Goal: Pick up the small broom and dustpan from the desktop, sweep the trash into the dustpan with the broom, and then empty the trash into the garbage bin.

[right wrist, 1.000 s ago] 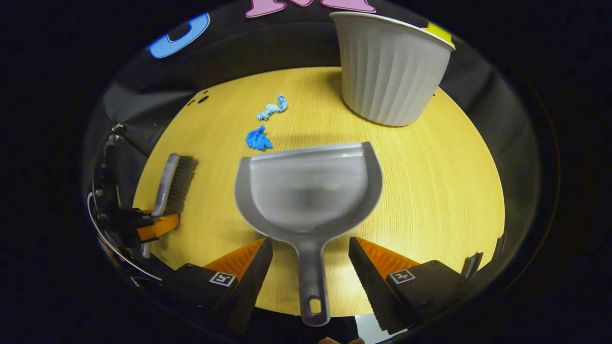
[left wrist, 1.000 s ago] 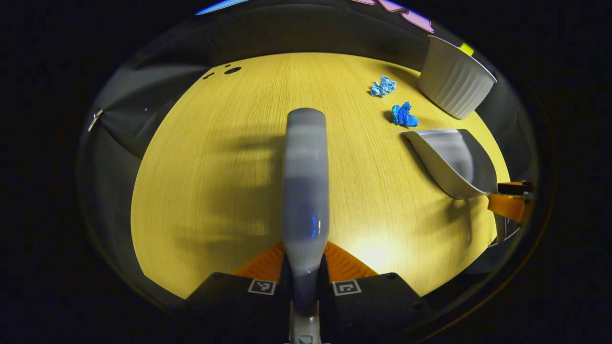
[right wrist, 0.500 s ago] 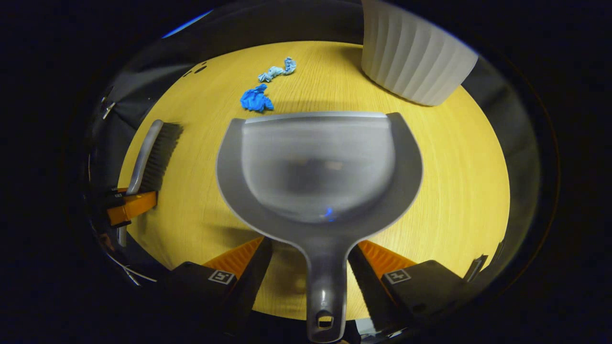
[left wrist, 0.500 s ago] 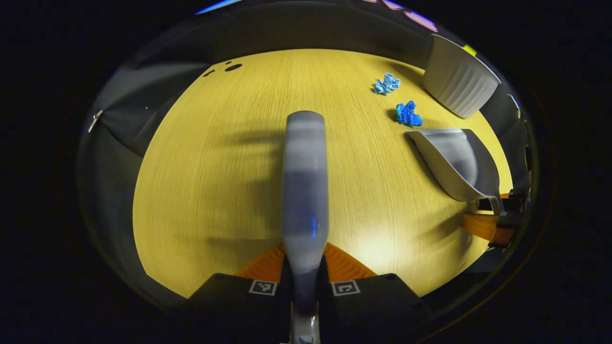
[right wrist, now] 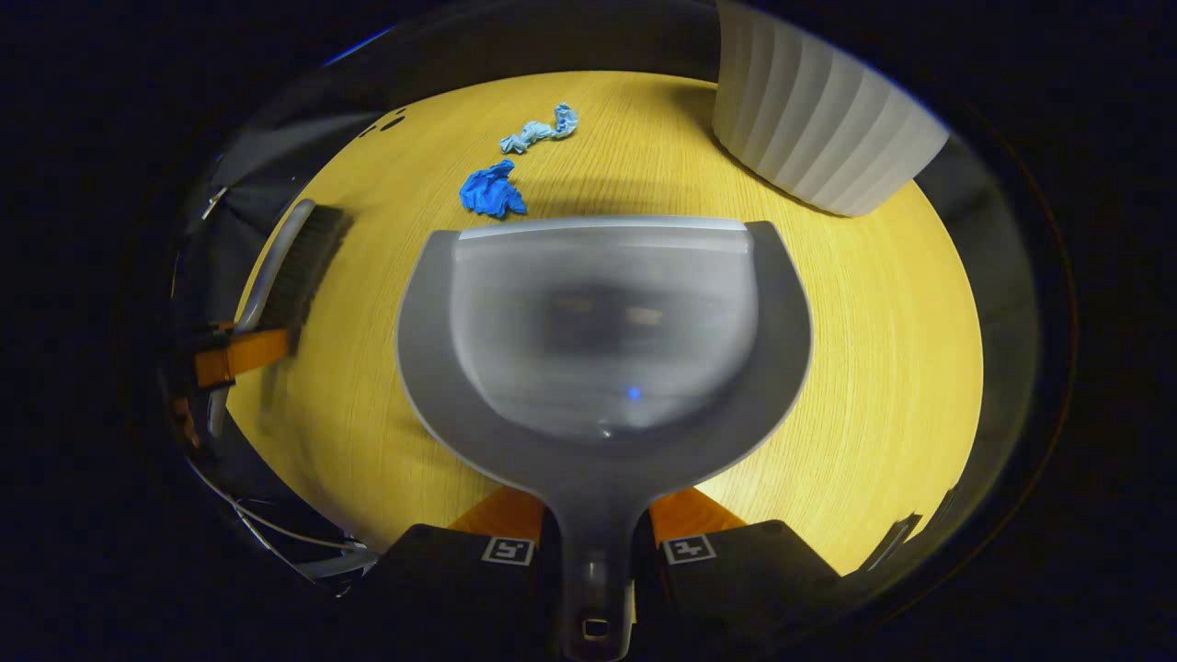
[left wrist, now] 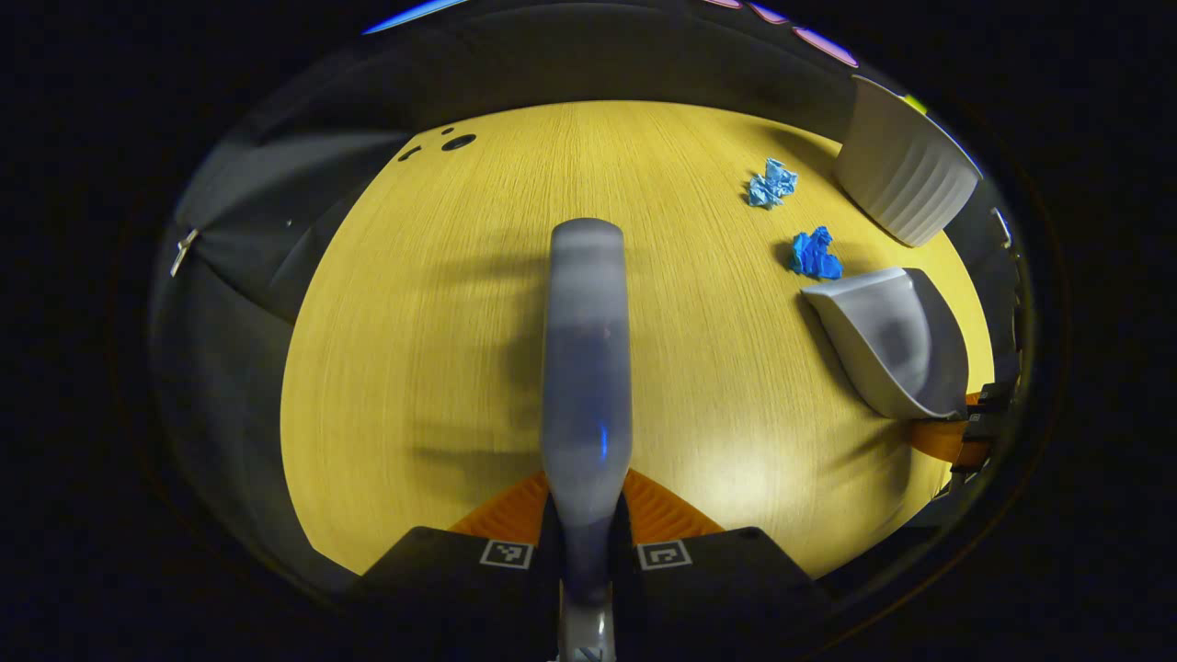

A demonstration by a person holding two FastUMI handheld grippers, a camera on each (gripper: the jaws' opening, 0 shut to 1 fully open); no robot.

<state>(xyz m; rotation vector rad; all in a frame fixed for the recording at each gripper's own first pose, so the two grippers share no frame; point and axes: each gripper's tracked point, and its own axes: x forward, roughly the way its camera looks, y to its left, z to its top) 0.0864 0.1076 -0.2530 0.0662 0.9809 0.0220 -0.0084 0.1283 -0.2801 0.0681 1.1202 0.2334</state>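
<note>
Two views, taken in turn.

— What does the left gripper view show?
— The left gripper (left wrist: pixel 586 515) is clenched on the broom (left wrist: pixel 586 349), whose long axis runs straight ahead over the wooden desktop (left wrist: pixel 441 303). Far right sit the dustpan (left wrist: pixel 887 336), two blue paper scraps (left wrist: pixel 813 255) and the ribbed garbage bin (left wrist: pixel 906 179).

— And the right gripper view?
— The right gripper (right wrist: pixel 596 542) grips the dustpan's handle; its mouth points ahead towards the scraps. No readable writing.

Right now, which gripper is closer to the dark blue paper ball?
Right. The right gripper holds the dustpan, whose lip sits just short of the dark blue paper ball. The left gripper, clamping the broom, is farther back.
</note>
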